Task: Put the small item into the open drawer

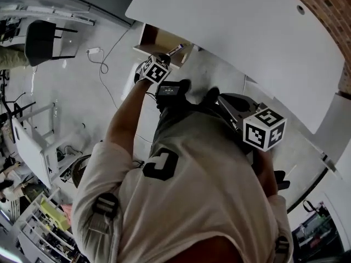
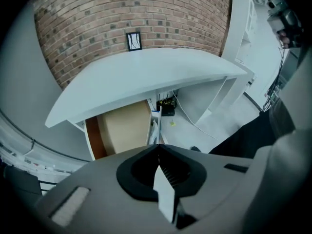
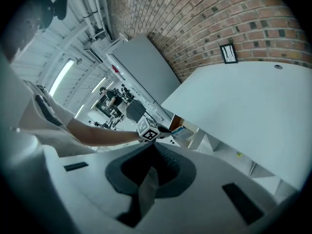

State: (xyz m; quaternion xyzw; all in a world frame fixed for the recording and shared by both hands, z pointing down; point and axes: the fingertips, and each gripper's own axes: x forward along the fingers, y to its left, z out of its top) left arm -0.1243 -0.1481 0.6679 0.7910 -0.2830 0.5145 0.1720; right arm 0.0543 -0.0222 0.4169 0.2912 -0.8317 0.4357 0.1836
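Note:
Under the white table (image 1: 236, 32) a drawer (image 1: 156, 37) stands open, its tan inside showing in the left gripper view (image 2: 124, 126). My left gripper (image 1: 167, 56) is stretched out to the drawer's front and is shut on the small item (image 1: 175, 50), a thin flat piece that sticks out past the jaw tips (image 2: 155, 130) over the drawer's right edge. The right gripper view shows the left gripper (image 3: 165, 130) with the bluish item (image 3: 180, 129) at the drawer. My right gripper (image 1: 222, 100) is held back near the person's body, shut and empty (image 3: 152, 145).
A black chair (image 1: 41, 40) and a cable with an adapter (image 1: 94, 51) are on the floor to the left. White shelf units (image 1: 33, 147) stand at the lower left. A black box (image 2: 168, 108) sits under the table by the brick wall (image 2: 122, 13).

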